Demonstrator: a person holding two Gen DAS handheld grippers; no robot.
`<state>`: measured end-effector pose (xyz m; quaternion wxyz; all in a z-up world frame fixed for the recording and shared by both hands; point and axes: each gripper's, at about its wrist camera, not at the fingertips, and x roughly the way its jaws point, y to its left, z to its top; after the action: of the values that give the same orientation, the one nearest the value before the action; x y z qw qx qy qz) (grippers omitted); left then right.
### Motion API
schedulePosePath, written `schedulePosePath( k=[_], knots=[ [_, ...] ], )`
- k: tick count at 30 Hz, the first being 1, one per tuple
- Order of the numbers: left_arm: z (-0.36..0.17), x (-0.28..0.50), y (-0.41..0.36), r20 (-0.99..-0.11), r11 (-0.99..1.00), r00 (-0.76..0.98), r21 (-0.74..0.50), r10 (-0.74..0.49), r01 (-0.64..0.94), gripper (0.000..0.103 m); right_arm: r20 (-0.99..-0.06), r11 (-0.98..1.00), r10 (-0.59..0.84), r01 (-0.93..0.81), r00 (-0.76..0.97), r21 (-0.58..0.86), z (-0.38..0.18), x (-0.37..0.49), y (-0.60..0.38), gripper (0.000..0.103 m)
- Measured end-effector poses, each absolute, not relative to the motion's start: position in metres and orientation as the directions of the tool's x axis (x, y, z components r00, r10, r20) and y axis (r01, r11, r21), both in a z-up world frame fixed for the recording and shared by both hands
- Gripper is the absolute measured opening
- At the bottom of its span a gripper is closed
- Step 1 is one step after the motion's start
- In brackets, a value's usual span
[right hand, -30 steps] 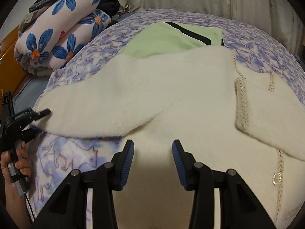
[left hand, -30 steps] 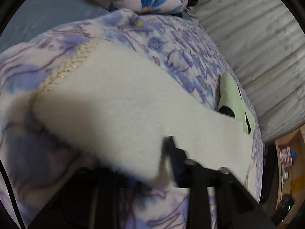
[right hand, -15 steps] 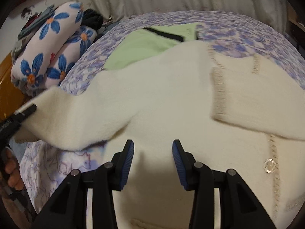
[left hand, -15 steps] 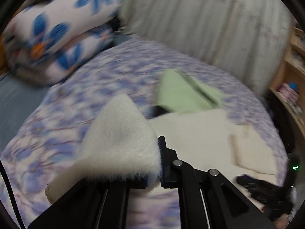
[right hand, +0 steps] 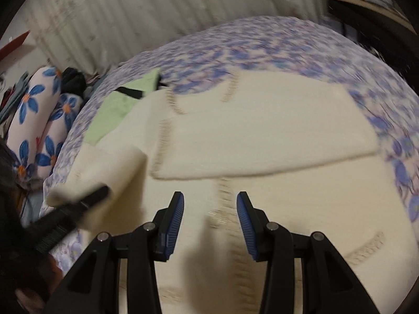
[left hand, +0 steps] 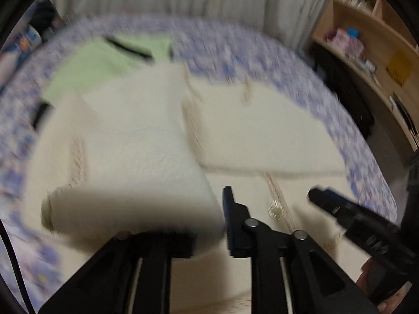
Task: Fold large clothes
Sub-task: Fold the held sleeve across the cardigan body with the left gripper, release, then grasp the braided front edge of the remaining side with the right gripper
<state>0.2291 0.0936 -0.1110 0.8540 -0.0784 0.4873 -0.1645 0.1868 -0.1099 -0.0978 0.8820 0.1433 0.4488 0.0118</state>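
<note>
A cream fleece cardigan (right hand: 262, 144) lies spread on the bed, with one sleeve folded across its chest (left hand: 262, 136). My left gripper (left hand: 199, 204) carries the other sleeve (left hand: 131, 178) above the cardigan's body. The sleeve end drapes over one finger and hides it, and the other finger (left hand: 230, 219) shows beside the cloth. Its jaws are opening with the sleeve still between them. From the right wrist view the left gripper (right hand: 99, 193) shows at the left with the sleeve end (right hand: 104, 167) on it. My right gripper (right hand: 209, 217) hovers open over the cardigan's front trim, holding nothing.
A light green garment (right hand: 112, 112) lies partly under the cardigan at the far left. The bed cover (right hand: 262, 44) is purple floral. Rolled flowered quilts (right hand: 39, 110) sit at the left, a curtain (right hand: 131, 13) behind, and wooden shelves (left hand: 366, 39) at the right.
My left gripper has swung the sleeve from the bed's left side in over the cardigan's body. My right gripper has shifted sideways along the cardigan's front and stayed open.
</note>
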Motion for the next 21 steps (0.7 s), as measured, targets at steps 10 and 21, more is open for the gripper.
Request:
schedulePosePath(
  k=[10,21],
  knots=[
    [-0.118,0.205,0.109,-0.795,0.876,0.376,-0.465,-0.477,0.127,0.072,-0.769,0.931,0.263,0.056,0.582,0.361,-0.107,0.181,-0.124,0.042],
    [-0.078,0.145,0.164,-0.783,0.935,0.531,-0.352,-0.325,0.054,0.073,-0.745,0.942,0.326,-0.135,0.582,0.307,-0.089,0.168,-0.07,0.058]
  ],
)
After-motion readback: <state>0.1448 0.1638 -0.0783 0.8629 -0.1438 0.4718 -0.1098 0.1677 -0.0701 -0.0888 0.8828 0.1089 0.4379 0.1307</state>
